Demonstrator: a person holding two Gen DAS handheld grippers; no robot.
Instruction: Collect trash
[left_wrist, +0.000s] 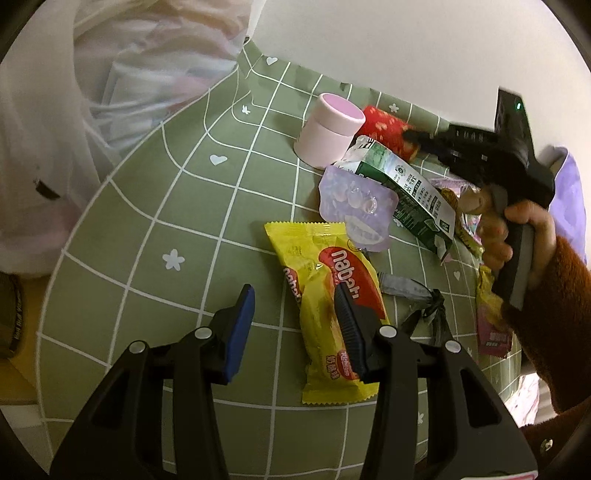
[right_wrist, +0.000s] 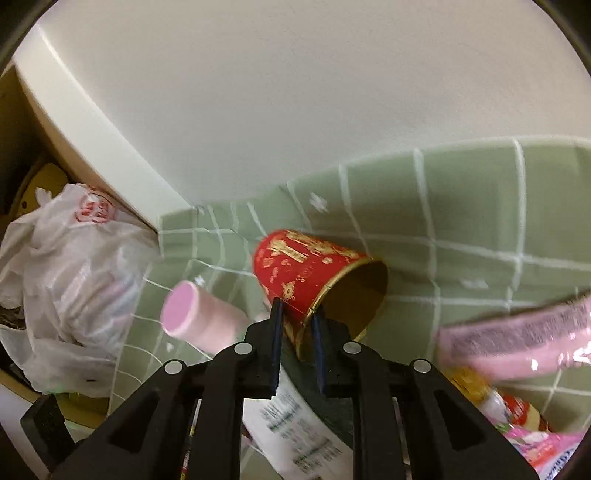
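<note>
Barely started tbh: my right gripper has its fingers pinched on the rim of the red-and-gold paper cup lying on the green checked desk, left gripper hangs released over the yellow snack wrapper, and wrappers are everywhere.

It looks like a home. The bench wears a green checked cloth printed with hearts and flowers, strewn with snack wrappers, a milk carton and a red paper cup, with a white plastic bag beside a plain wall.
</note>
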